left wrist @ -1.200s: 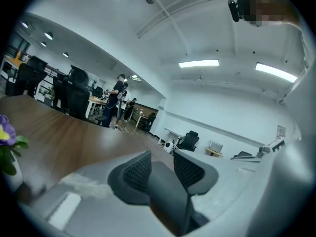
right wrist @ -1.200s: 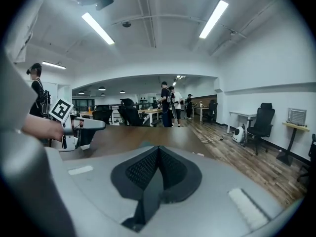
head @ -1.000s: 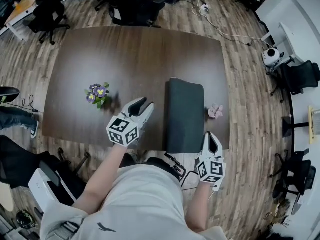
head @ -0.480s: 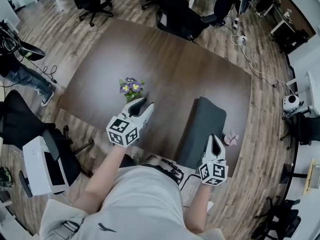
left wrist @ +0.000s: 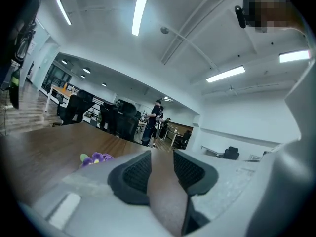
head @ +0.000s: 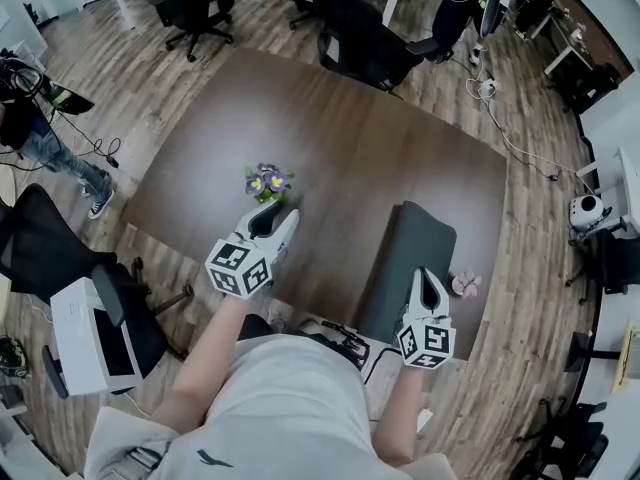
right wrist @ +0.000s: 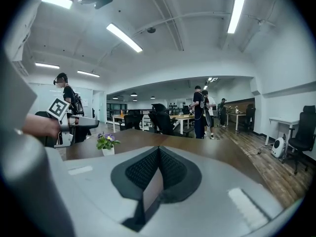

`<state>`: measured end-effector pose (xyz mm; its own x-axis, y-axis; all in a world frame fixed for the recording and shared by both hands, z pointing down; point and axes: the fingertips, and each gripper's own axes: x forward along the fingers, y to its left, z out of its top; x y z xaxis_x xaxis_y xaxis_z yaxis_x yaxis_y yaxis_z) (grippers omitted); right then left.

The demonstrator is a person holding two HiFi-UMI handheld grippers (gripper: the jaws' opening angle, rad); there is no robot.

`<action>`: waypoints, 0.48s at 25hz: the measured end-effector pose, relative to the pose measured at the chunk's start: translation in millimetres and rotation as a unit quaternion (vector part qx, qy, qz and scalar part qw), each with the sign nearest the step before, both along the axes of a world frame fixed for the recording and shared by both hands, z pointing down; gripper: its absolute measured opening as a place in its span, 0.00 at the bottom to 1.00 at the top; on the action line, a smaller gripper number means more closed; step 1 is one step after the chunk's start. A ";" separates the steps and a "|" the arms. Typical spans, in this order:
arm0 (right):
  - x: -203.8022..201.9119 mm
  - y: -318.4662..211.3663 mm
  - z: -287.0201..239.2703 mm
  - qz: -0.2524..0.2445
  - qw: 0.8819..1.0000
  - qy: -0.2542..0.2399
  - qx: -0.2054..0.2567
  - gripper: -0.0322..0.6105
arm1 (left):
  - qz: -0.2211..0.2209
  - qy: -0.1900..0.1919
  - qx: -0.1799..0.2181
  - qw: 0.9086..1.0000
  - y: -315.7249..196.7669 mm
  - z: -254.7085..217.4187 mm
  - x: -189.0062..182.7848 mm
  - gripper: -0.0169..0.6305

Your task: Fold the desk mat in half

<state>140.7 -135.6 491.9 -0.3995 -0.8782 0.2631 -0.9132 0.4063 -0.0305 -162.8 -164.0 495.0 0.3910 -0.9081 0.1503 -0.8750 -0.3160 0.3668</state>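
The desk mat (head: 413, 256) lay on the right part of the dark wood-grain table (head: 330, 118) as a narrow, matte dark-grey slab with rounded corners. Its long left edge looked thick and rolled, as if doubled over, and its near end reached the table's near edge. A small pink object (head: 465, 285) sat just beside its right edge, and a little pot of purple and yellow flowers (head: 267, 182) stood well apart to the left. The left gripper (head: 280, 216), a white shell with a black-and-white marker cube (head: 240, 266), hovered just short of the flowers. The right gripper (head: 426, 280) hung over the mat's near end. Only the head view showed the mat. It also showed the plank floor (head: 520, 218) and black office chairs (head: 365, 38) round the table. The left gripper view showed the left gripper (left wrist: 162, 154) with its jaws parted, black mesh-textured pads (left wrist: 137, 171) facing across a strip of bare brown tabletop with nothing between them, the flowers (left wrist: 96, 158) low at the left, and long ceiling lights (left wrist: 140, 11) overhead. The right gripper view showed the right gripper (right wrist: 158, 151) with its pads (right wrist: 143, 169) meeting at the tips, gripping nothing. Beyond them it showed the flower pot (right wrist: 107, 143), the left gripper's marker cube (right wrist: 58, 107) and standing people (right wrist: 200, 107) in the office behind.
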 end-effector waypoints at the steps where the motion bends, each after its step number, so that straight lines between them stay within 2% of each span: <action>1: 1.6 1.4 -1.0 0.005 1.000 -0.001 0.002 0.05 | 0.003 -0.005 0.001 1.000 -0.3 -0.1 1.1 0.26; 7: 13.2 7.0 -2.2 0.028 0.999 -0.017 0.001 0.05 | 0.016 -0.033 0.006 0.999 0.7 2.9 7.6 0.26; 12: 20.8 9.3 -2.9 0.035 0.999 -0.021 0.000 0.05 | 0.015 -0.019 0.003 1.000 -2.1 3.7 9.4 0.26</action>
<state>161.4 -126.3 489.1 -0.3476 -0.9046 0.2469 -0.9374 0.3416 -0.0682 -153.4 -166.1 498.7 0.4115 -0.8971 0.1609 -0.8787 -0.3437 0.3313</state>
